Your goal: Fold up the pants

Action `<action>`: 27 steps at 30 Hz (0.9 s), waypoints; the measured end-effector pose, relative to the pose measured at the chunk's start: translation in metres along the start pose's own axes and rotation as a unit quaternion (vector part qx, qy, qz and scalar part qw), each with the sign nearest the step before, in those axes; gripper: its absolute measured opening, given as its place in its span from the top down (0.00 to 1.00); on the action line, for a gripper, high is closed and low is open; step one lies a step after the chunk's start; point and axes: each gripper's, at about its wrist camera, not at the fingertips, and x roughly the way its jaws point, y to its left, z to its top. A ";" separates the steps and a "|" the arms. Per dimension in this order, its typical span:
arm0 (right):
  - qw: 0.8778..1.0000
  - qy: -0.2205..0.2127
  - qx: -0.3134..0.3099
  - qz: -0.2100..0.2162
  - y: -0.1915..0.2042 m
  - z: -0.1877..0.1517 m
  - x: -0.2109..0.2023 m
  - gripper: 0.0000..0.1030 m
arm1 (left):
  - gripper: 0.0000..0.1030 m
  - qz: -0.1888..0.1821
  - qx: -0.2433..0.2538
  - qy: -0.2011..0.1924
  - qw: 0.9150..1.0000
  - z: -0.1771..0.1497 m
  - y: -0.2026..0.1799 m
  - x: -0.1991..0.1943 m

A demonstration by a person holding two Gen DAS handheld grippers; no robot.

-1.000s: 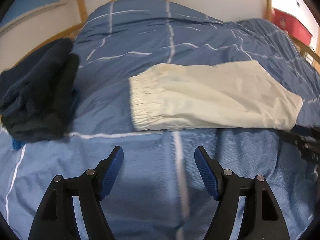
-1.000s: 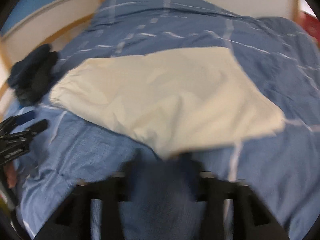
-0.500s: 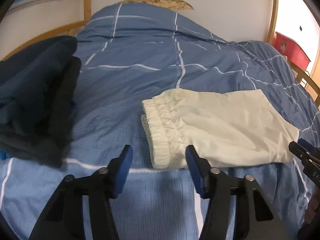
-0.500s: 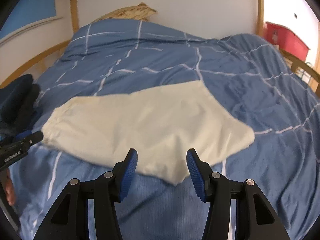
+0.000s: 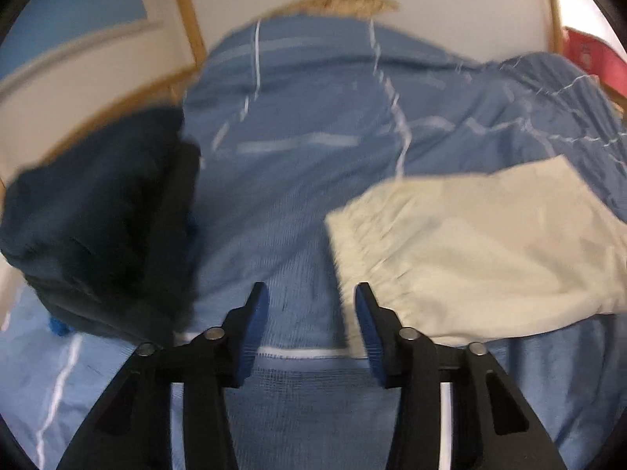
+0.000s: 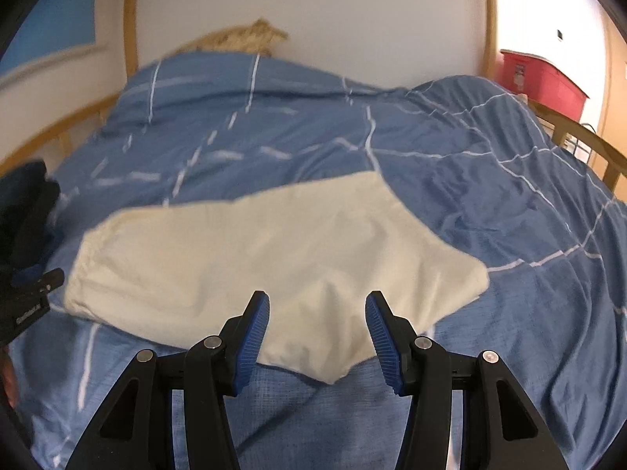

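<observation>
Cream pants (image 6: 274,250) lie folded flat on the blue bed cover, elastic waistband to the left. In the left wrist view the pants (image 5: 470,250) sit right of centre, waistband edge just beyond my right fingertip. My left gripper (image 5: 311,297) is open and empty, over bare cover beside the waistband. My right gripper (image 6: 316,305) is open and empty, its fingertips over the near edge of the pants. The left gripper (image 6: 29,305) also shows at the left edge of the right wrist view.
A pile of dark navy clothes (image 5: 98,227) lies on the bed at the left. The blue checked duvet (image 6: 490,164) covers the bed. A wooden bed frame (image 5: 184,31) runs behind. A red box (image 6: 542,78) stands at the far right.
My left gripper has swung left, off the waistband toward the dark pile. My right gripper has moved forward over the near edge of the pants. Both stay open.
</observation>
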 end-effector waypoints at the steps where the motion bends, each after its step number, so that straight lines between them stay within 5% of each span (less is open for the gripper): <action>1: 1.000 -0.009 0.008 0.003 -0.007 0.001 -0.004 0.49 | 0.37 -0.015 0.005 -0.015 1.000 0.002 -0.006 -0.013; 7: 0.997 -0.007 0.074 0.032 -0.076 0.007 -0.010 0.45 | 0.33 -0.108 0.042 -0.035 0.993 0.014 -0.066 -0.049; 11: 0.990 0.023 0.136 0.041 -0.126 0.002 0.007 0.45 | 0.33 -0.125 0.075 -0.036 0.989 0.014 -0.113 -0.046; 25: 0.918 0.065 0.356 0.161 -0.177 -0.023 0.084 0.46 | 0.33 -0.105 0.083 -0.018 0.991 0.012 -0.153 -0.031; 27: 0.912 0.070 0.368 0.166 -0.178 -0.022 0.091 0.54 | 0.33 -0.105 0.082 -0.017 0.991 0.011 -0.154 -0.031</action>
